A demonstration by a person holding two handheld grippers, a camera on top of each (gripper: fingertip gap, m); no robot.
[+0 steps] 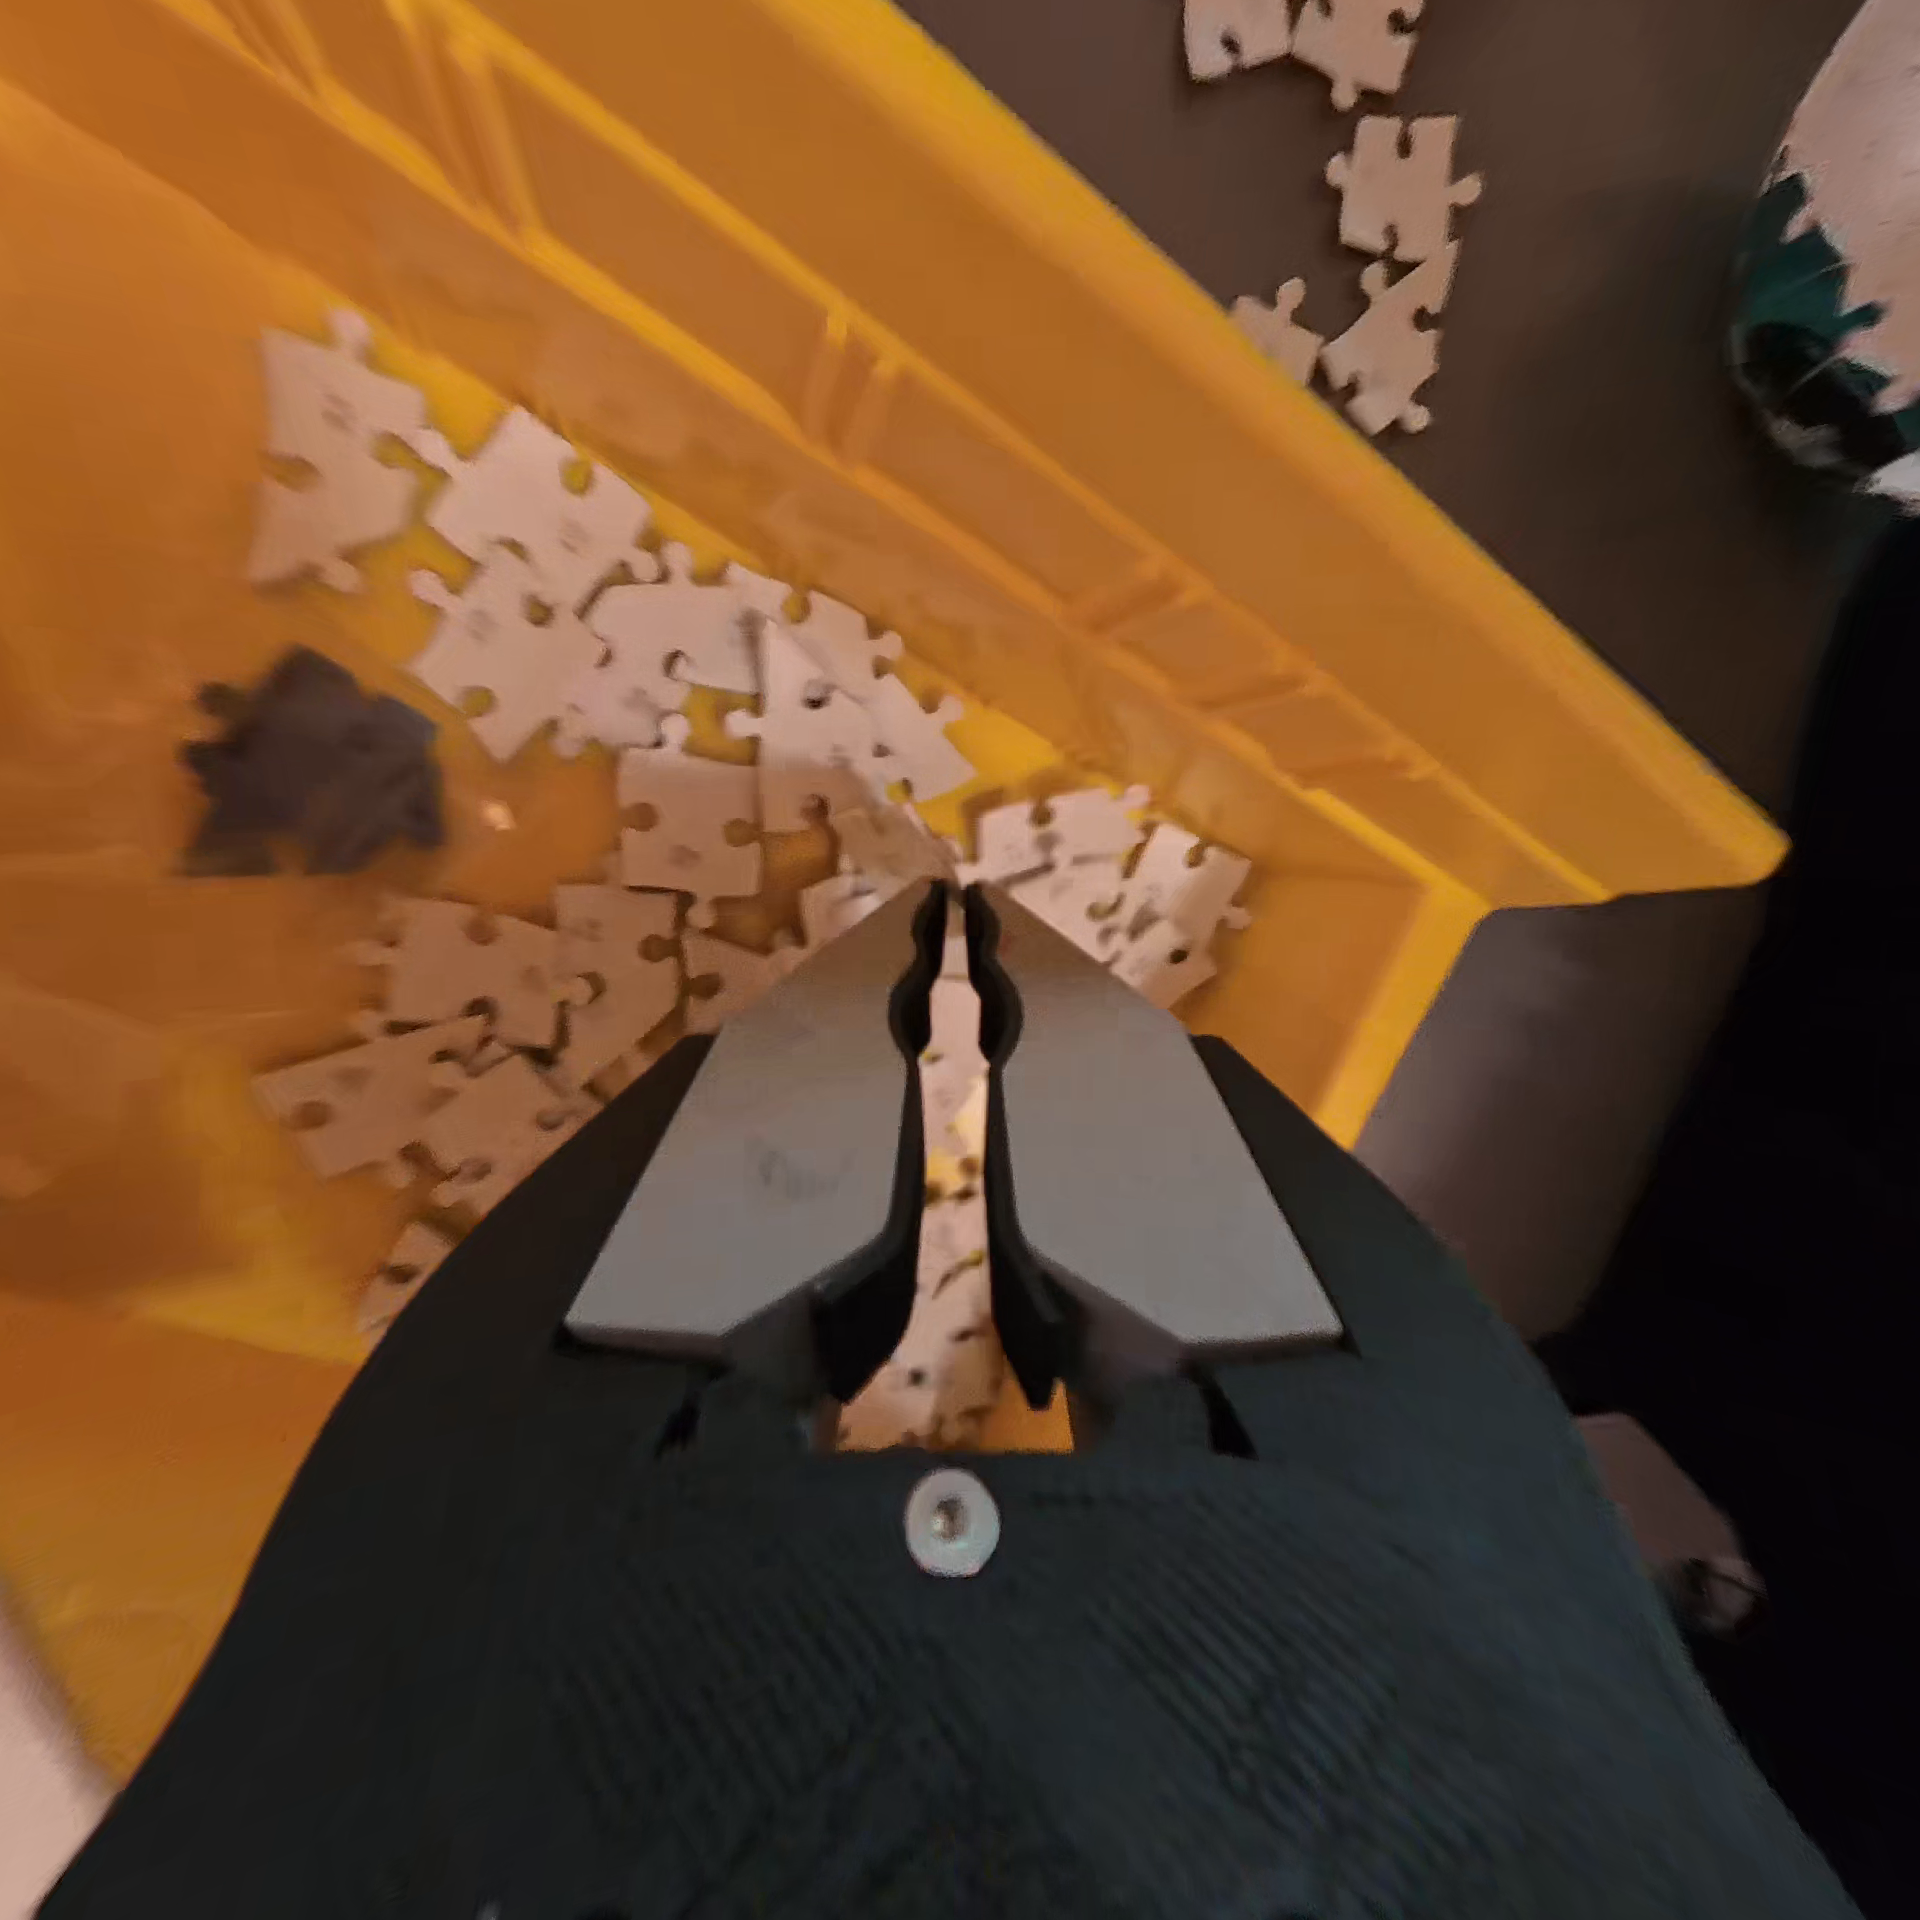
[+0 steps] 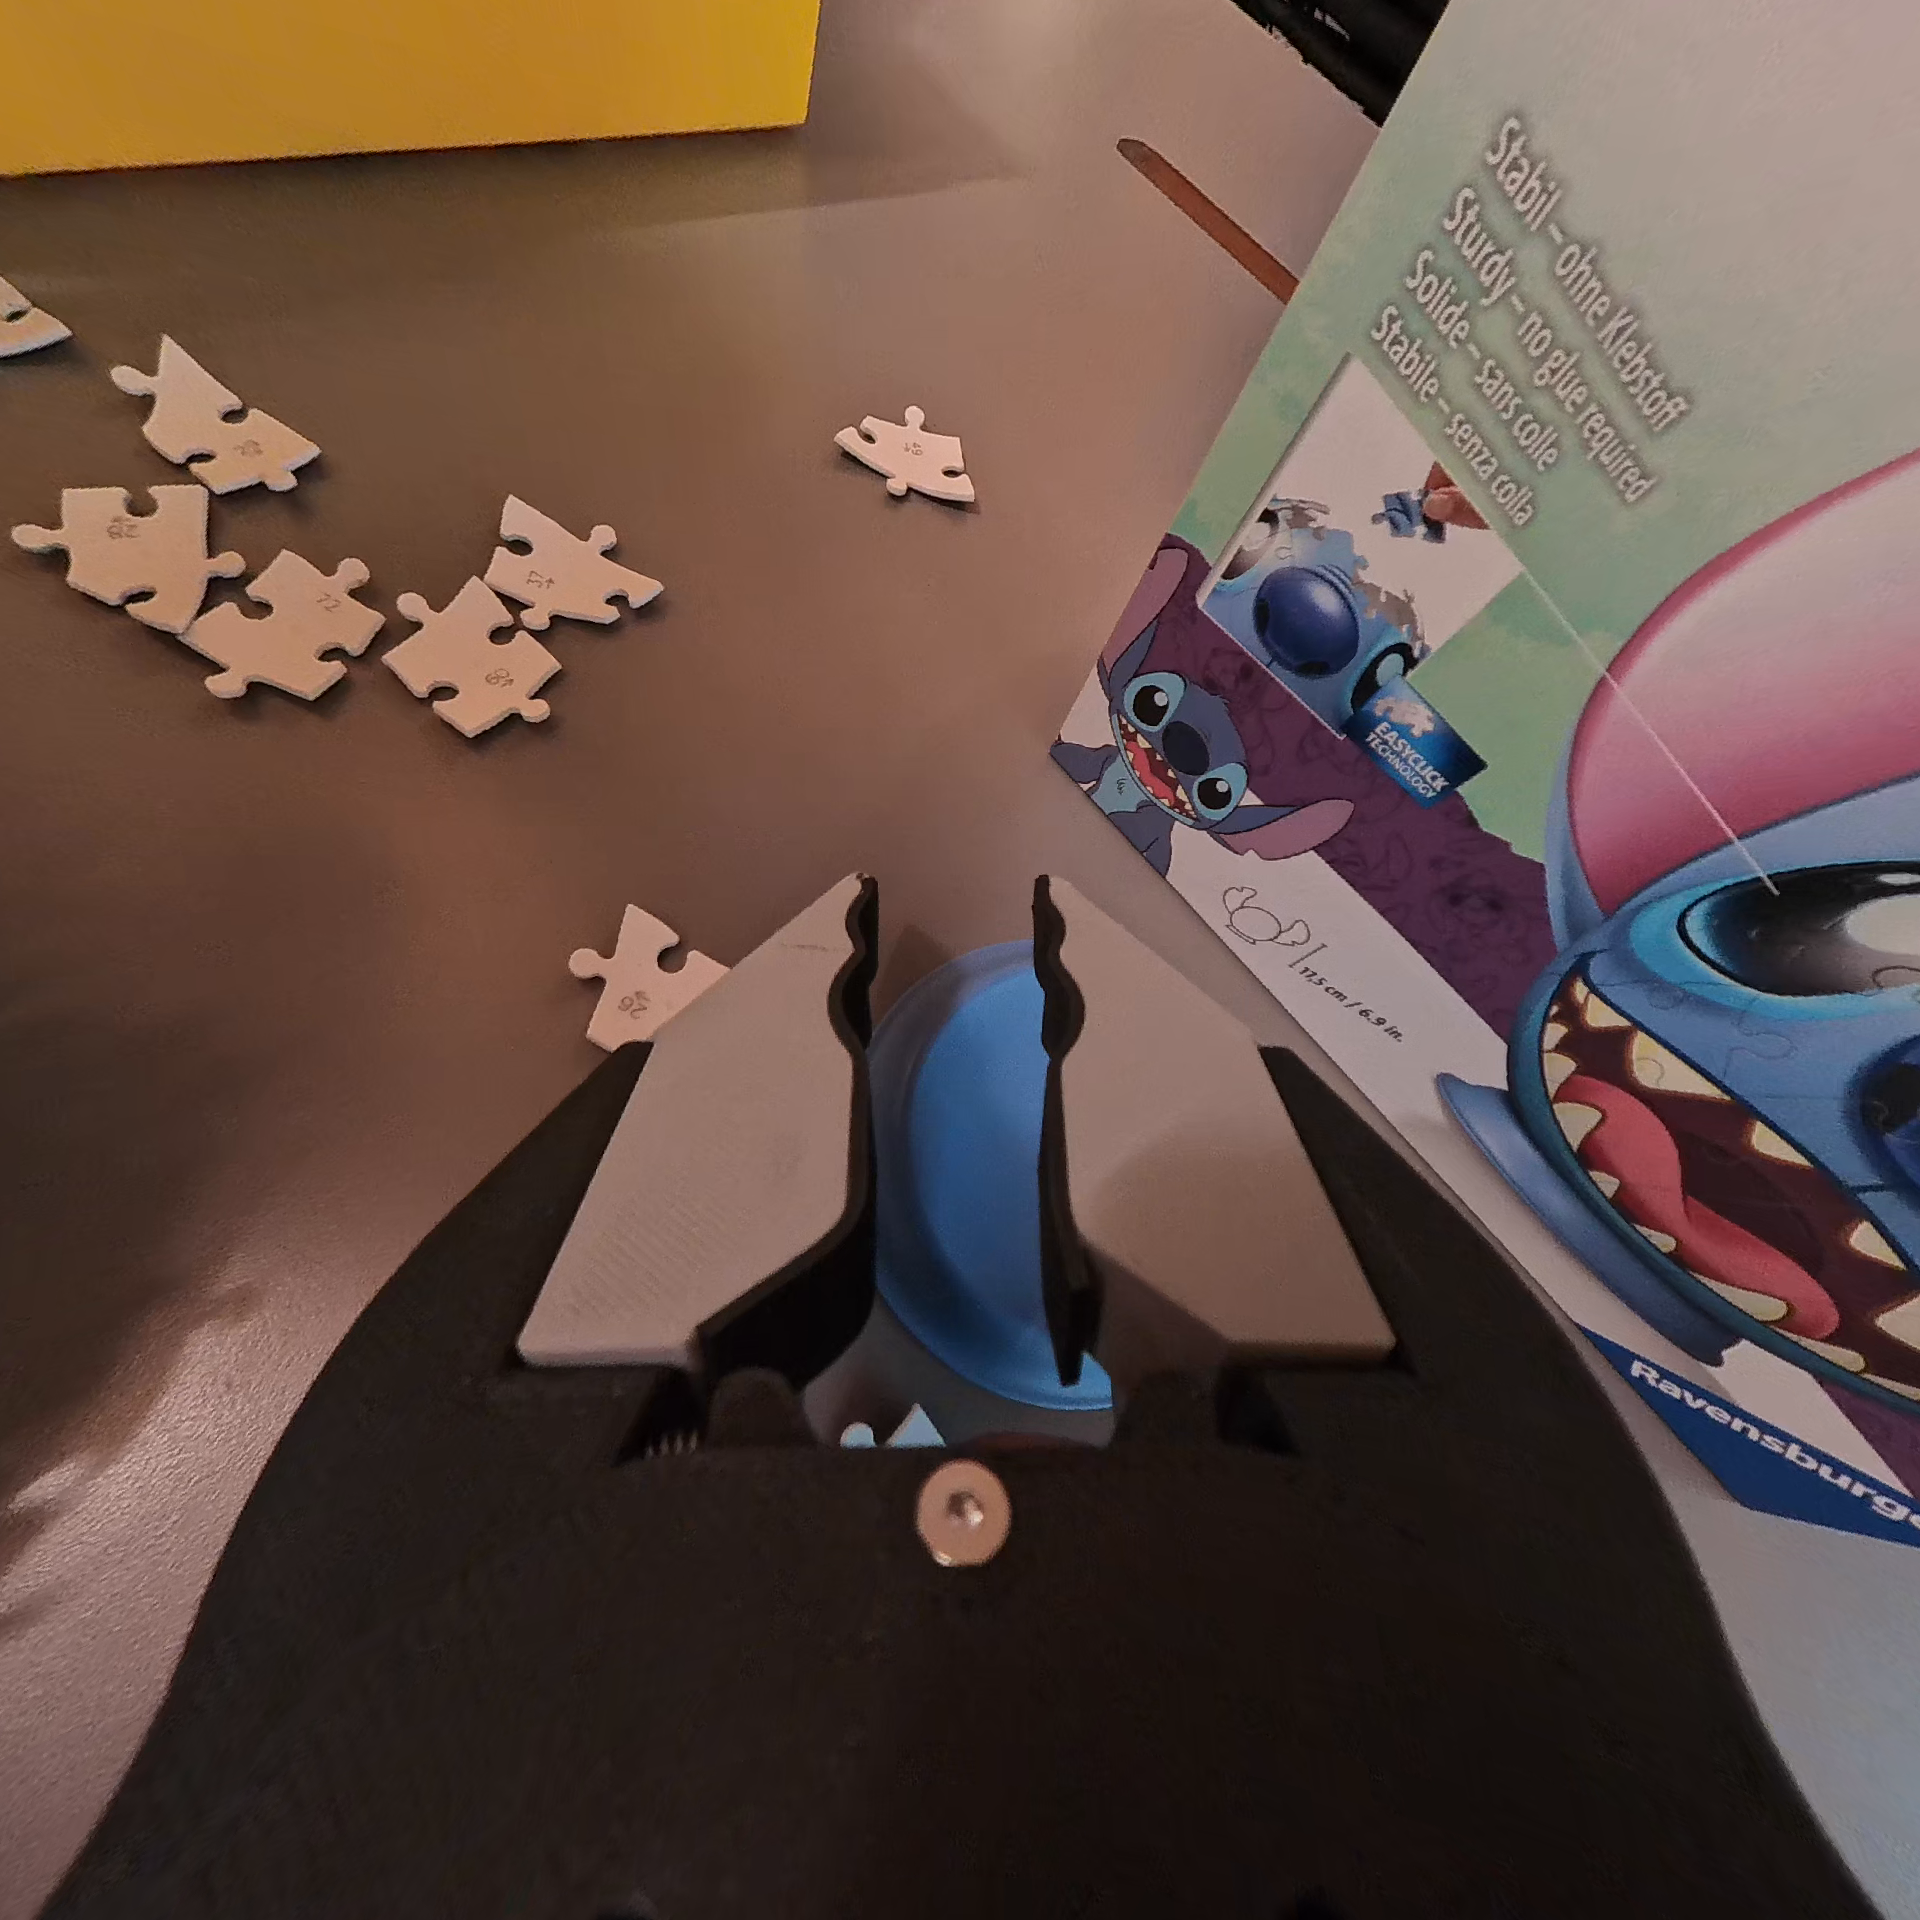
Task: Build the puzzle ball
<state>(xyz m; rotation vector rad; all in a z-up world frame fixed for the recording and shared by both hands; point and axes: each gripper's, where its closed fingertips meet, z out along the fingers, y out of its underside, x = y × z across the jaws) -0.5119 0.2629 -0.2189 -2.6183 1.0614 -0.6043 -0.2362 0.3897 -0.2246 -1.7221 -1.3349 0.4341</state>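
My left gripper reaches into a yellow bin over a heap of white puzzle pieces lying back side up. Its jaws are nearly together, with a thin tilted white piece at the tips. One dark piece lies face up at the left of the heap. A partly built ball, white and teal, shows at the top right edge. My right gripper is closed around a rounded blue plastic part that fills the gap between its fingers.
Several loose white pieces lie on the dark table, one just left of the right gripper and one farther off. The puzzle box stands at the right. A bin corner is at the far left. More pieces lie outside the bin. To reach the dark piece in a straight line is about 11 centimetres for my left fingers, about 35 centimetres for my right. The left gripper is farther from the partly built ball, some 30 centimetres, than the right, some 20 centimetres.
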